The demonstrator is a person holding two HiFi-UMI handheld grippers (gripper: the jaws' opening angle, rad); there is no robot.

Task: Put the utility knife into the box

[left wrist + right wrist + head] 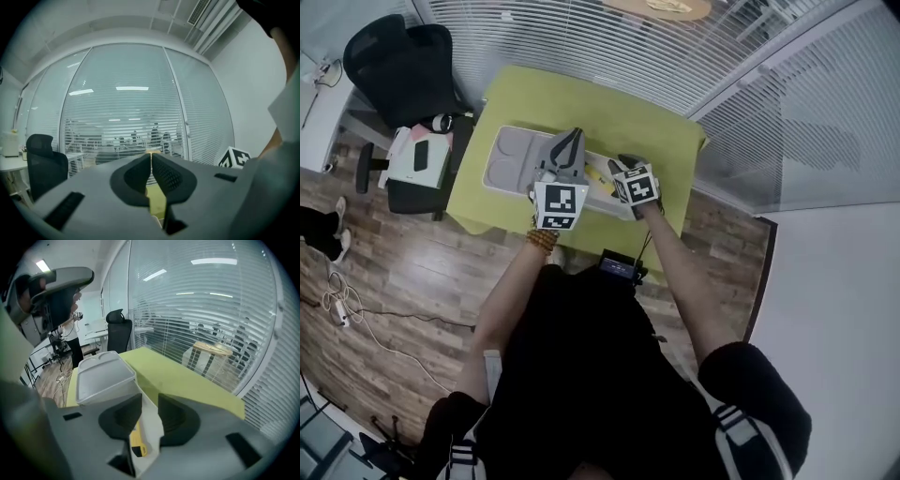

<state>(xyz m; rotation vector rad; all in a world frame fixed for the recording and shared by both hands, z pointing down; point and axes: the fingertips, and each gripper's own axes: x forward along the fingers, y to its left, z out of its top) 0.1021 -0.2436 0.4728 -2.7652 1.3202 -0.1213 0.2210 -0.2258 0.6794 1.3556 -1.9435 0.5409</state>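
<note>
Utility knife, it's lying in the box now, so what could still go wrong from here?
1. The right gripper hangs above the utility knife with its fingers apart and empty. A dip could nudge the knife or catch the box wall.
2. The lid lies open, so a knock to the box might spill the knife.
3. The left gripper, fingers shut, hangs near the right one over the green table, and the two might bump.
</note>
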